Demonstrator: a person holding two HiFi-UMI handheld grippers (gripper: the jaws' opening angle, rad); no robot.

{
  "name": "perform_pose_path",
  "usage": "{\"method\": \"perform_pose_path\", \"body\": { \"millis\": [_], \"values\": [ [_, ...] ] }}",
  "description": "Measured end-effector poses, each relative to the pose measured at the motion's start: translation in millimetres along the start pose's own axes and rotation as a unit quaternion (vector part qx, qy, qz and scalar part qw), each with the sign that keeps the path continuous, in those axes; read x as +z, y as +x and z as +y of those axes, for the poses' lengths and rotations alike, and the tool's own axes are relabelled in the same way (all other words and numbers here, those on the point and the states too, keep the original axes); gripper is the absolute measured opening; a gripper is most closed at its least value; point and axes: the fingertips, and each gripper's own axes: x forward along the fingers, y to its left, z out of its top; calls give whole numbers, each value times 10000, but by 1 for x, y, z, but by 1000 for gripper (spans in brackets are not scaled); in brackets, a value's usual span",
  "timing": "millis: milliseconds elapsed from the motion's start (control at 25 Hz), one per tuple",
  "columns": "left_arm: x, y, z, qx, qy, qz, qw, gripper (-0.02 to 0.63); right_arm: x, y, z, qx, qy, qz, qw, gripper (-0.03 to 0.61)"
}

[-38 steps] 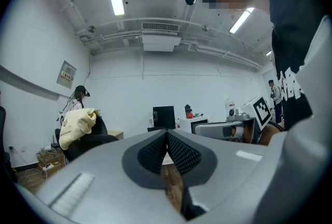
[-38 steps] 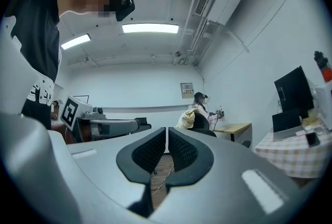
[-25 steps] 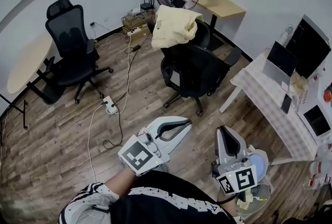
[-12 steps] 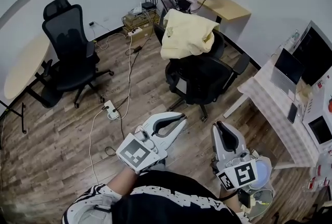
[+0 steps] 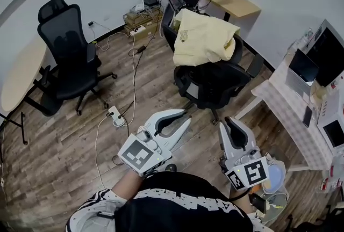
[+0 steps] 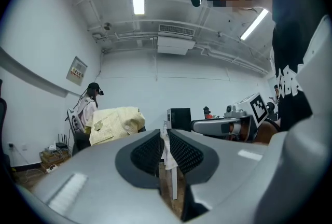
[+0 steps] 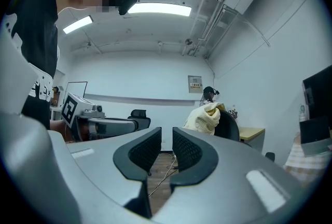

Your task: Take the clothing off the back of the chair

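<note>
Wood floor [image 5: 70, 139], black chair [image 5: 215, 83] draped with yellow clothing [image 5: 204, 37]; left gripper [image 5: 183, 118] and right gripper [image 5: 231, 122] fingers are opening, empty; wall sign [image 7: 195, 83] unreadable.

Seen from head height, looking forward and steeply down: floor [image 5: 64, 145] below, left gripper [image 5: 187, 117] and right gripper [image 5: 231, 121] close at the bottom edge, chair [image 5: 215, 83] with yellow garment [image 5: 203, 40] farther off, above centre. From each gripper, set low and level, peering along its own jaws, opening on both, with nothing between. Shared by all three: the draped chair, distant, with the yellow garment [image 6: 114, 123] left of centre in the left gripper view and right of centre [image 7: 205, 118] in the right gripper view. Caught too — the other gripper at each frame's side.
</note>
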Motion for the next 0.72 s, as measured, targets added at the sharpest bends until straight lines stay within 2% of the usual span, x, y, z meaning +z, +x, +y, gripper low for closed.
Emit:
{"method": "perform_pose_path", "body": {
  "millis": [320, 560, 720],
  "values": [
    [-8, -10, 51, 121, 12, -50, 9999, 43, -1, 40, -2, -181, -71, -9, 9998, 98],
    [-23, -2, 81, 424, -143, 7, 9990, 66, -7, 51, -17, -363, -137, 131, 9992, 121],
    [-29, 7, 94, 373, -169, -67, 9991, 101, -6, 60, -32, -424, -184, 107, 9989, 127]
  ]
}}
